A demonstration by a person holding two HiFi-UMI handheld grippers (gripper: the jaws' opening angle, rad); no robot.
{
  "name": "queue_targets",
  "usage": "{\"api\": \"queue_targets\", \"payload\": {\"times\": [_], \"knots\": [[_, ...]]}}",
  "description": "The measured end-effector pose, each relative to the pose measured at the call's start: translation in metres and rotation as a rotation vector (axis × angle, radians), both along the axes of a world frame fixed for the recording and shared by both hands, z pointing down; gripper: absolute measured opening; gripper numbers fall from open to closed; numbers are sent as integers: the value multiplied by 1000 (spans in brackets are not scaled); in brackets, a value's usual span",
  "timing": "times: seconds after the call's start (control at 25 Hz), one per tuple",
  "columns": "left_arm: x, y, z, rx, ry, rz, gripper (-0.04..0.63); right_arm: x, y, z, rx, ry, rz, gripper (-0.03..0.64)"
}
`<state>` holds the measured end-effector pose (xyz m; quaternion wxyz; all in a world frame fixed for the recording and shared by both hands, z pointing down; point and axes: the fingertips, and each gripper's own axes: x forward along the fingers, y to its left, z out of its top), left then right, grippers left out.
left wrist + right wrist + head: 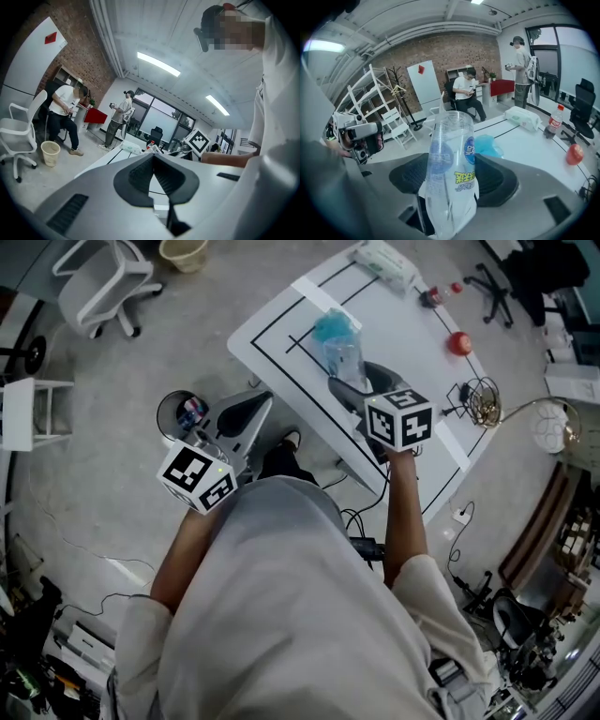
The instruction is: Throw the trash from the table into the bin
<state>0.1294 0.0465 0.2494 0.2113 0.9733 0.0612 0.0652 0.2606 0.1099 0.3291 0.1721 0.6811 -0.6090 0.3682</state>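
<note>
Right claw is clamped on a clear cup, held over the worktop; left claw is closed and empty, near the bin on the floor

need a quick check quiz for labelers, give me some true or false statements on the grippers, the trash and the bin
1. The right gripper is shut on a clear plastic package. True.
2. The left gripper holds a piece of trash. False: its jaws are together with nothing between them.
3. A crumpled blue item lies on the table. True.
4. The red ball is inside the bin. False: it sits on the table, near the far edge.
5. The bin stands on the table. False: it stands on the floor beside the table, close to the left gripper.
</note>
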Motion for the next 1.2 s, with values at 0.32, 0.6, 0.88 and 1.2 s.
{"api": "queue_targets", "payload": {"times": [0.32,0.6,0.88,1.2], "knots": [[-49,-32,3,-7,-1,-86,6,-54,-42,-3,26,-26,-89,299],[-99,-68,7,-19,-6,-189,6,-110,-79,2,44,-63,-182,299],[-155,-97,17,-26,-23,-314,6,-164,-115,11,55,-97,-287,299],[-216,-125,25,-35,-35,-449,6,-224,-153,18,65,-138,-414,301]]}}
